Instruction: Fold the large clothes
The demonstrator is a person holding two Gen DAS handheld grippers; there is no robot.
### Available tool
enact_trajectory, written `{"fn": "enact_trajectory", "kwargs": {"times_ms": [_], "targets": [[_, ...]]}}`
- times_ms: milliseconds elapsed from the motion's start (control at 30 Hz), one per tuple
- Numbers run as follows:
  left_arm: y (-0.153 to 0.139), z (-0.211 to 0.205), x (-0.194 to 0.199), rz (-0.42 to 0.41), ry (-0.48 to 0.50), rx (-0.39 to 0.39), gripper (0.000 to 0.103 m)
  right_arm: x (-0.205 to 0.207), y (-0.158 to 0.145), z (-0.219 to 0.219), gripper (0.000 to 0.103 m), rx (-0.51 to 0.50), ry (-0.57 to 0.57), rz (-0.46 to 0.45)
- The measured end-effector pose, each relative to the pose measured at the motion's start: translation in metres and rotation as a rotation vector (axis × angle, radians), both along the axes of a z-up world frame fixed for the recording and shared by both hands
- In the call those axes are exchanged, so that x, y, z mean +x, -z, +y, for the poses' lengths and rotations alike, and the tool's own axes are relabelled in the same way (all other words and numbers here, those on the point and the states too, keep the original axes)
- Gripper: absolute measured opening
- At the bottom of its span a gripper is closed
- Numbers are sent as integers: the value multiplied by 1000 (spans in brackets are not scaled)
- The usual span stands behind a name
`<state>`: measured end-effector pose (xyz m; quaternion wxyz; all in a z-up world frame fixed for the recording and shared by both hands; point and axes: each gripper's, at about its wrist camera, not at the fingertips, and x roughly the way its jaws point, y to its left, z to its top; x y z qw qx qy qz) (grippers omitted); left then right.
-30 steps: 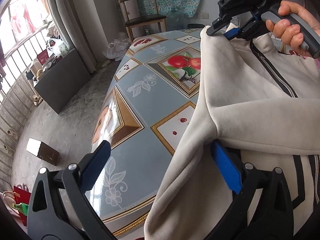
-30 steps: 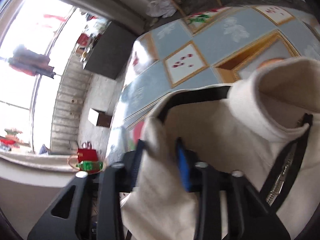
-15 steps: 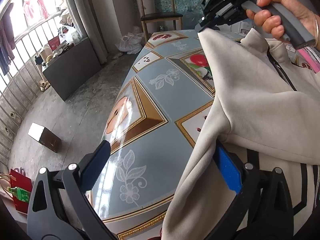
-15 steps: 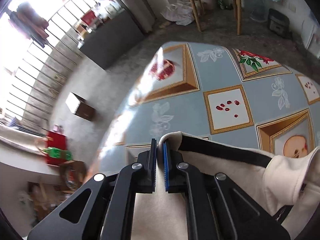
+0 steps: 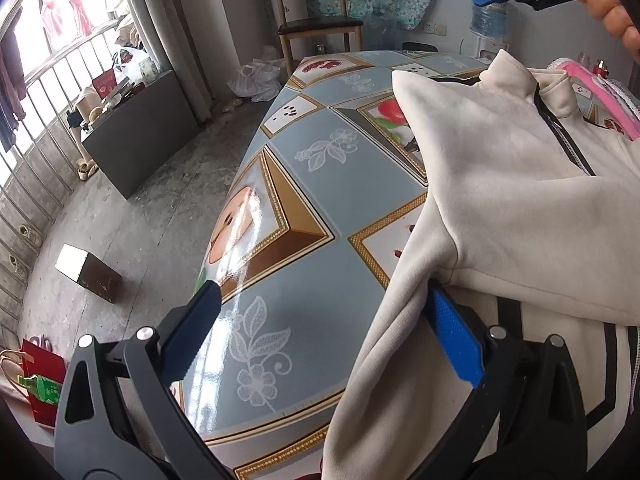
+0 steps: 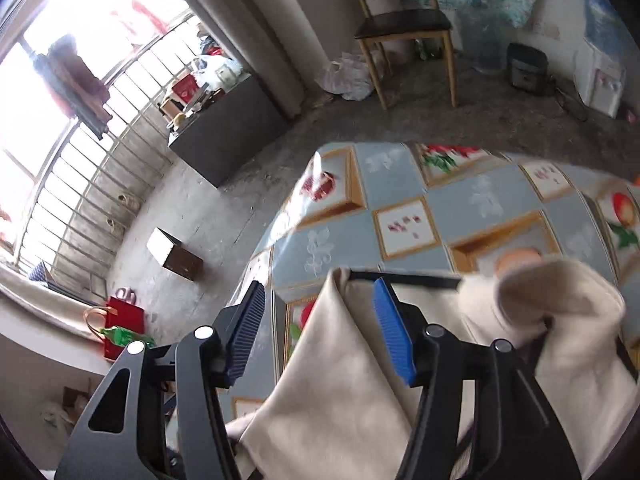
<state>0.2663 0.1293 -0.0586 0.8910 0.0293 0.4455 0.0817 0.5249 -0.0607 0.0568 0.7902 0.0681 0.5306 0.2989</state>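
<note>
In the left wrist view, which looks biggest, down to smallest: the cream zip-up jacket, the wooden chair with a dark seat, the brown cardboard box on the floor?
1. Cream zip-up jacket, nearest the camera.
2. Wooden chair with a dark seat.
3. Brown cardboard box.
The jacket's lead partly reflects its nearness.

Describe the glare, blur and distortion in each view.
Left wrist view: sharp, window glare streaks the glossy patterned tablecloth, fisheye bends the table edge. Right wrist view: motion-blurred, the barred window is blown out white, the cream zip jacket looks smeared.
</note>
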Motion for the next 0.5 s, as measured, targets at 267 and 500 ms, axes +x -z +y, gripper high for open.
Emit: {"fn": "enact_trajectory", "kwargs": {"times_ms": [267, 500], "targets": [[-8, -15, 17, 10, 122, 107, 97, -89, 20, -61, 56, 75, 43, 65], [-13, 16, 12, -20, 46, 17, 97, -133, 51, -135, 56, 26, 195, 85]]}}
